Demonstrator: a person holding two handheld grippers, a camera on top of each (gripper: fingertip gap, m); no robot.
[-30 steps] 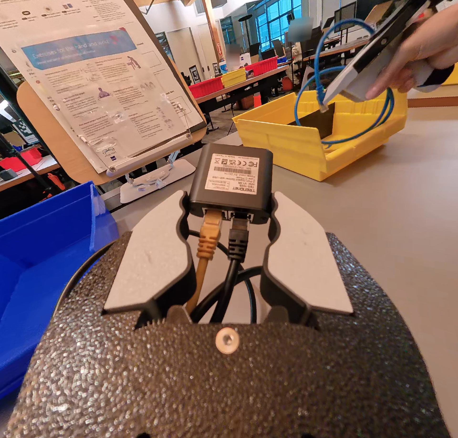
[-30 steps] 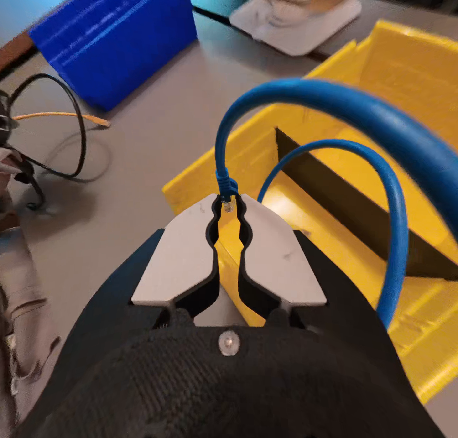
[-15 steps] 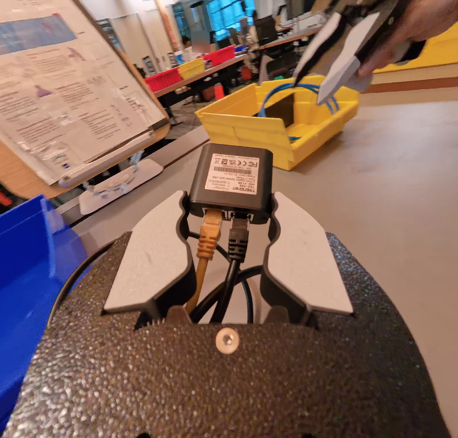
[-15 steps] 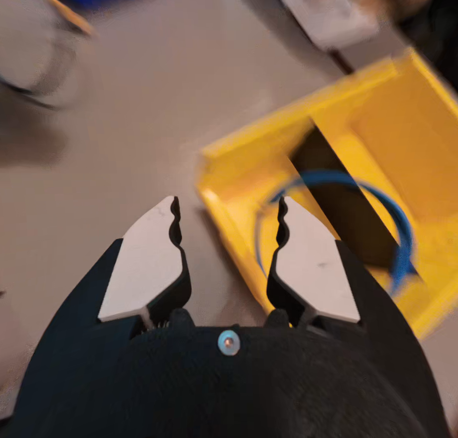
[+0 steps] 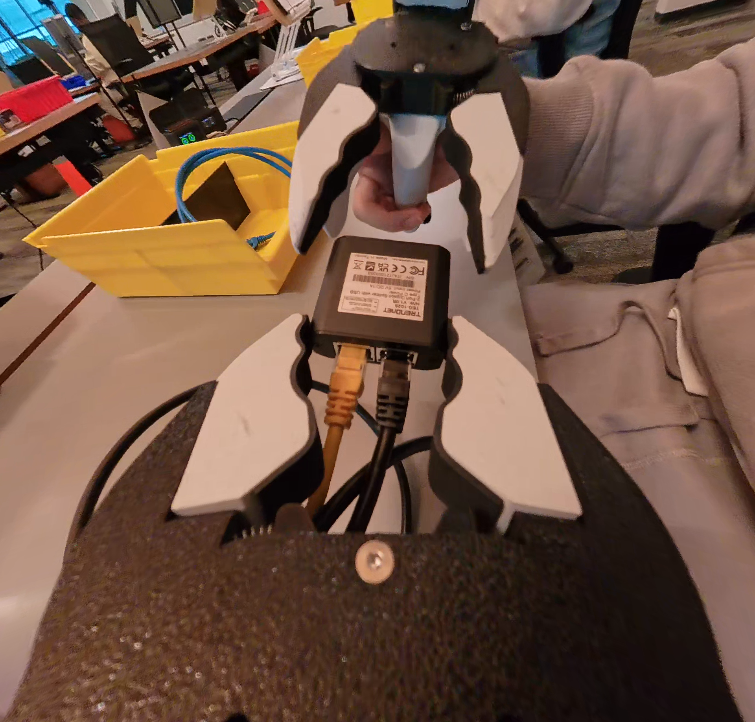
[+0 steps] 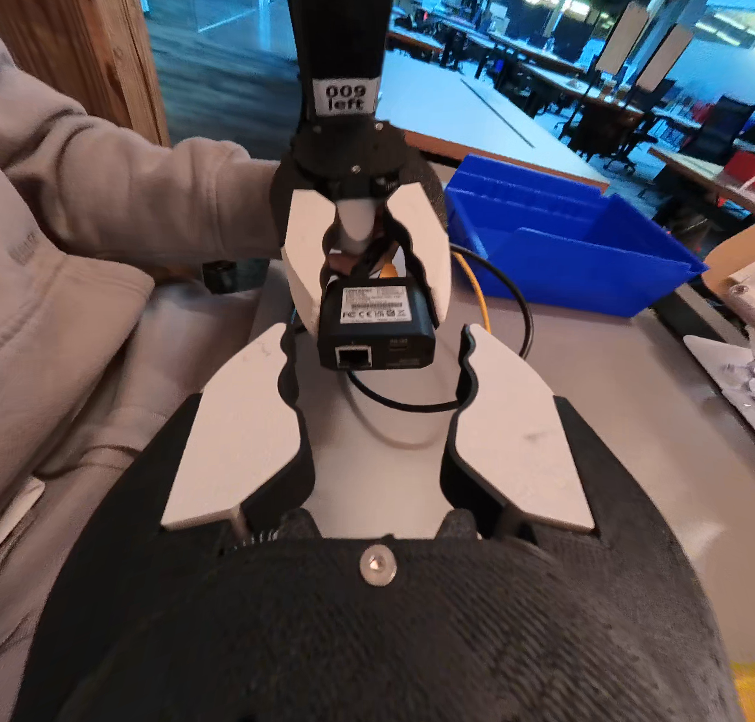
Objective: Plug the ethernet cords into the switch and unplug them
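Note:
My left gripper (image 5: 378,326) is shut on the black switch (image 5: 384,294) and holds it by its sides, label up. A yellow cord (image 5: 347,379) and a black cord (image 5: 393,387) are plugged into its near ports. My right gripper (image 6: 375,334) is open and empty. It faces the switch (image 6: 376,326) from the other end, with its fingertips on either side and a gap on each. An empty port (image 6: 353,356) on that end faces it. The blue cord (image 5: 192,175) lies coiled in the yellow bin (image 5: 163,261).
The yellow bin stands on the grey table to the left of the switch. A blue bin (image 6: 572,253) stands behind my left gripper (image 6: 376,306). The yellow and black cords loop on the table (image 6: 613,375). The person's grey sleeves and clothing (image 5: 653,375) are close by. The tips of both grippers are at nearly the same place.
My right gripper let go of the blue cord over the yellow bin, opened wide, and swung round to face the switch. My left gripper kept its hold on the switch and turned with it.

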